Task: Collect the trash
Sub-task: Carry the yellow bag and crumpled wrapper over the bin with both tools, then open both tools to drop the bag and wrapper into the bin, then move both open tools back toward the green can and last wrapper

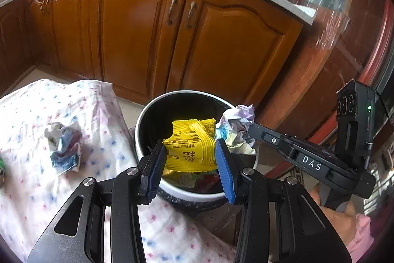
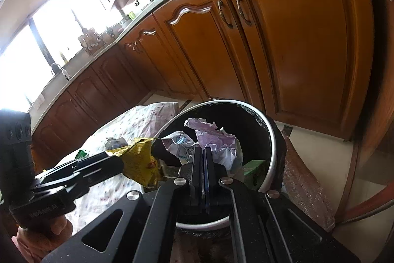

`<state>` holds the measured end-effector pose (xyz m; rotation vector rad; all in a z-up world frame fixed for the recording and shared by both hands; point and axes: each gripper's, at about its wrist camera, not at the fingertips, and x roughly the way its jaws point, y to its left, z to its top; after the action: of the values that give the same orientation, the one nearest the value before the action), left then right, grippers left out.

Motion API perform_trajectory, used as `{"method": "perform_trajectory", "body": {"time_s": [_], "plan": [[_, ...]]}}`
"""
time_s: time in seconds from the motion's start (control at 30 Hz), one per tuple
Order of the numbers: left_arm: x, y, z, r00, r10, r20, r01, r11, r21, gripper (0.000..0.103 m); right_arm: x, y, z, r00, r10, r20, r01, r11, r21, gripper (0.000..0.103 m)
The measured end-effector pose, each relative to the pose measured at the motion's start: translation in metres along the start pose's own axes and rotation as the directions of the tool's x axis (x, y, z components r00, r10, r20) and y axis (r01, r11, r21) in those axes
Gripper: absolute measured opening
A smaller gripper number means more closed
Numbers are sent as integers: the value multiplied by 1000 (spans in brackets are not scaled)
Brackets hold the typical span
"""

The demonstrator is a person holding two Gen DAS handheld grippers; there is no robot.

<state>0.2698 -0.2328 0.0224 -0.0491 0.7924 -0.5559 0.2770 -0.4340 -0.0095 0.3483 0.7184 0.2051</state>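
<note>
My left tongs (image 1: 190,159) pinched the yellow wrapper (image 1: 190,144) over the bin (image 1: 147,112); my right tongs (image 2: 203,164), closed on crumpled paper (image 2: 221,142), hung over it too. Best to part each straight above the mouth, clear of the rim

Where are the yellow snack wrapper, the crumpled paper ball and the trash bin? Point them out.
yellow snack wrapper (image 1: 190,147), left wrist view, printed front.
crumpled paper ball (image 2: 216,142), right wrist view, purple upper folds.
trash bin (image 1: 147,110), left wrist view, white rim.
</note>
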Motion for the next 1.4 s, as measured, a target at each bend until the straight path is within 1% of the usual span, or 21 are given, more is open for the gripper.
{"method": "perform_trajectory", "body": {"time_s": [0.13,0.2,0.27,0.3,0.33,0.37,0.43,0.47,0.5,0.57,0.6,0.67,0.77,0.93,1.03,1.1,1.2,1.3,1.4], "plan": [[15,-1,2,1000,2,-30,-2,1000,1,40,7,-5,4,1000,-3,-12,3,1000,5,1],[22,-2,3,999,-1,-45,1,1000,-3,42,10,-6,5,1000,-2,-19,2,1000,12,7],[25,-3,4,999,-4,-53,4,1000,-9,43,12,-6,5,1000,-2,-19,2,1000,18,9],[27,-3,4,998,-1,-60,0,1000,-11,47,13,-8,5,1000,4,-23,-3,1000,25,12],[28,-3,4,998,0,-64,-1,1000,-14,52,13,-8,5,1000,8,-24,-7,999,34,22],[28,-2,4,998,-1,-65,0,1000,-17,55,13,-9,4,1000,10,-20,-9,999,42,33],[26,-1,3,998,0,-59,-1,1000,-21,64,10,-10,1,1000,12,-9,-12,999,50,37],[25,-1,2,998,2,-56,-3,1000,-24,65,8,-11,1,1000,14,-4,-14,998,56,38],[24,-1,1,999,0,-55,-2,1000,-28,65,6,-12,0,1000,16,0,-16,998,63,39],[21,2,0,999,-5,-54,3,999,-37,65,3,-14,-1,1000,20,7,-20,997,75,46],[19,3,-2,999,-6,-54,3,999,-43,66,0,-13,-1,1000,22,12,-23,997,79,48],[15,7,-6,999,-8,-51,5,998,-57,66,-3,-12,-3,999,27,17,-29,996,82,59],[6,14,-15,999,-8,-43,5,997,-82,66,-8,-6,-9,999,44,21,-46,996,83,69],[-11,31,-33,1000,4,-27,-8,991,-137,67,-15,5,-20,997,67,23,-69,994,80,78],[-24,46,-44,1000,15,-21,-18,984,-180,68,-18,19,-26,996,89,22,-91,994,69,89],[-33,57,-51,1000,26,-12,-28,977,-212,68,-20,27,-31,995,94,21,-95,994,52,90],[-46,71,-62,999,45,1,-43,966,-257,70,-22,43,-39,995,100,14,-101,995,19,93],[-59,88,-73,998,64,7,-59,951,-304,70,-21,60,-45,993,120,5,-120,993,3,95],[-71,102,-83,996,91,10,-82,940,-332,70,-18,75,-50,990,139,-11,-139,990,-13,97]]}}
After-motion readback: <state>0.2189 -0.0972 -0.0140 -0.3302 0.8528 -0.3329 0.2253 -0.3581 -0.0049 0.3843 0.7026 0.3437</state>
